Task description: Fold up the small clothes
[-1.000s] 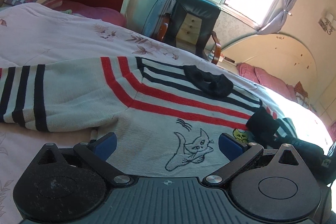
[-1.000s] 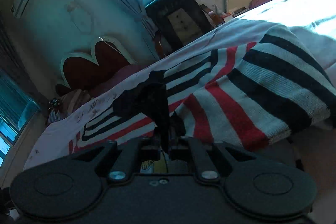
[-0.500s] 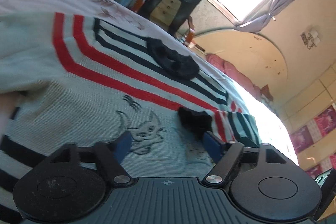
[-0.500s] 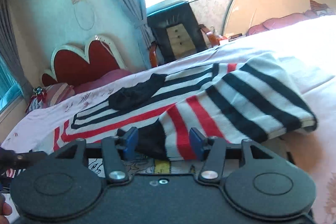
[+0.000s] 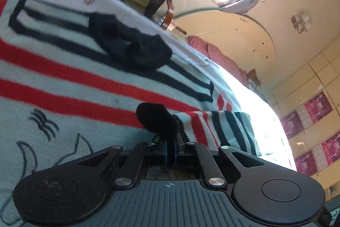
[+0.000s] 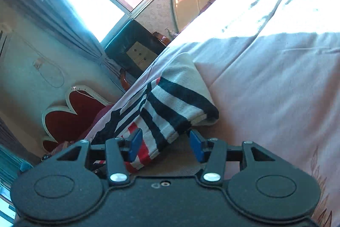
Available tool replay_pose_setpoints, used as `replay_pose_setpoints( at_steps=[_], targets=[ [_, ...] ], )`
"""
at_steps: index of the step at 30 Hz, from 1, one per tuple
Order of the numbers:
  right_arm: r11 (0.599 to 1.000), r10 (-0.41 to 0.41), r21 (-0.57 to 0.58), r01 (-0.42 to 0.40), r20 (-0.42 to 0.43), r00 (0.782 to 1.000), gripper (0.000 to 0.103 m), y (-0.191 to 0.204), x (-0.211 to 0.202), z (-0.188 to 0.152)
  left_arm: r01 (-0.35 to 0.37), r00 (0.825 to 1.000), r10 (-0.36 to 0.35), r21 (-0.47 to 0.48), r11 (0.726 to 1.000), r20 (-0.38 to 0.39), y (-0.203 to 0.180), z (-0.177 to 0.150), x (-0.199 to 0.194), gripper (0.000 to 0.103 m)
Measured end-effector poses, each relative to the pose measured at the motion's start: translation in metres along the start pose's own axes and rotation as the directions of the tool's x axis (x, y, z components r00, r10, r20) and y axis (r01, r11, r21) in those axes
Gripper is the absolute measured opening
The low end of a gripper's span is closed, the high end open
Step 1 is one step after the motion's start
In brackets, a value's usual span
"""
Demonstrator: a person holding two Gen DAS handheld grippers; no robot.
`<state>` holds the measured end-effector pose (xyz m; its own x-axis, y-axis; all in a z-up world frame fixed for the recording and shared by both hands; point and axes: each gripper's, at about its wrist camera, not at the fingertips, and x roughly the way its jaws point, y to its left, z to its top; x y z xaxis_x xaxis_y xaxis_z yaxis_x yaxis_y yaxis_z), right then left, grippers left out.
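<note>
Two tools were at work on a bed (image 6: 276, 88), and the left wrist view showed the left tool (image 5: 170, 154) with its jaws drawn together on a small black piece of cloth (image 5: 157, 118), seemingly a sock or a cuff, though the fisheye and the closeness made it hard to say which. That cloth lay on the front of a striped knit sweater (image 5: 63, 88), white with red and dark bands and a drawn cat, spread flat on the bed; a second black item (image 5: 131, 46) rested higher up by the neckline. The sweater's lower part was cut off by the tool body. In the right wrist view the right tool (image 6: 165, 145) stood with its blue pads wide apart, and the folded striped sleeve (image 6: 176, 107) reached between them without being pinched. The sleeve's far end was lost behind its own fold. Judging by the knit, the sweater would be light, soft and limp, apt to sag and stretch, not fragile, so it was best taken at a hem, cuff or folded edge, where the layers are thick enough to bite.
</note>
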<state>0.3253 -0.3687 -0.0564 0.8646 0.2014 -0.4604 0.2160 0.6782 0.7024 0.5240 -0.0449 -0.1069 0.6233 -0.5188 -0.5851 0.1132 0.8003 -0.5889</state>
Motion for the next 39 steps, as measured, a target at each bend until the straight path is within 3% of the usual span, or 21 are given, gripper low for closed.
replay_pose_setpoints(
  at_steps=[4,11,15,25,27,28,29,32,36,37,39],
  targets=[
    [0.996,0.039,0.077,-0.038,-0.012,0.999,0.050,-0.010,0.011,0.001,-0.028,0.999,0.025,0.073,0.997,0.042,-0.004,0.010,-0.025,0.005],
    [0.939,0.167,0.310,-0.147,-0.039,0.985,0.050,-0.028,0.047,-0.001,-0.064,0.997,0.063,0.046,0.997,0.041,0.033,0.027,-0.044,0.005],
    [0.900,0.229,0.393,-0.190,-0.054,0.972,0.050,-0.027,0.070,0.001,-0.065,0.997,0.064,0.033,0.997,0.047,0.052,0.022,-0.046,0.005],
    [0.856,0.198,0.487,-0.175,0.003,0.980,0.047,-0.046,0.079,0.010,-0.092,0.994,0.091,0.024,0.995,0.058,0.076,0.027,-0.051,0.005],
    [0.860,0.188,0.484,-0.162,-0.005,0.982,0.036,-0.048,0.080,0.012,-0.097,0.994,0.095,0.020,0.995,0.061,0.080,0.027,-0.053,0.005],
    [0.869,0.182,0.472,-0.152,-0.019,0.983,0.018,-0.046,0.082,0.013,-0.099,0.993,0.097,0.023,0.995,0.068,0.080,0.028,-0.055,0.005],
    [0.884,0.180,0.445,-0.146,-0.035,0.983,0.012,-0.040,0.085,0.016,-0.100,0.992,0.097,0.026,0.995,0.076,0.081,0.030,-0.056,0.005],
    [0.935,0.168,0.328,-0.137,-0.070,0.983,0.009,-0.023,0.083,0.016,-0.127,0.989,0.125,0.031,0.991,0.080,0.087,0.033,-0.058,0.005],
    [0.984,0.041,0.176,-0.013,-0.156,0.987,0.006,-0.010,0.095,0.009,-0.166,0.986,0.165,0.030,0.986,0.035,0.097,0.028,-0.045,0.005],
    [0.987,0.041,0.160,-0.016,-0.150,0.988,0.007,-0.008,0.095,0.009,-0.164,0.986,0.163,0.030,0.986,0.038,0.098,0.026,-0.045,0.005],
    [0.993,0.035,0.118,-0.018,-0.147,0.989,0.020,0.000,0.087,0.012,-0.160,0.986,0.159,0.032,0.987,0.045,0.099,0.025,-0.045,0.005]
  ],
)
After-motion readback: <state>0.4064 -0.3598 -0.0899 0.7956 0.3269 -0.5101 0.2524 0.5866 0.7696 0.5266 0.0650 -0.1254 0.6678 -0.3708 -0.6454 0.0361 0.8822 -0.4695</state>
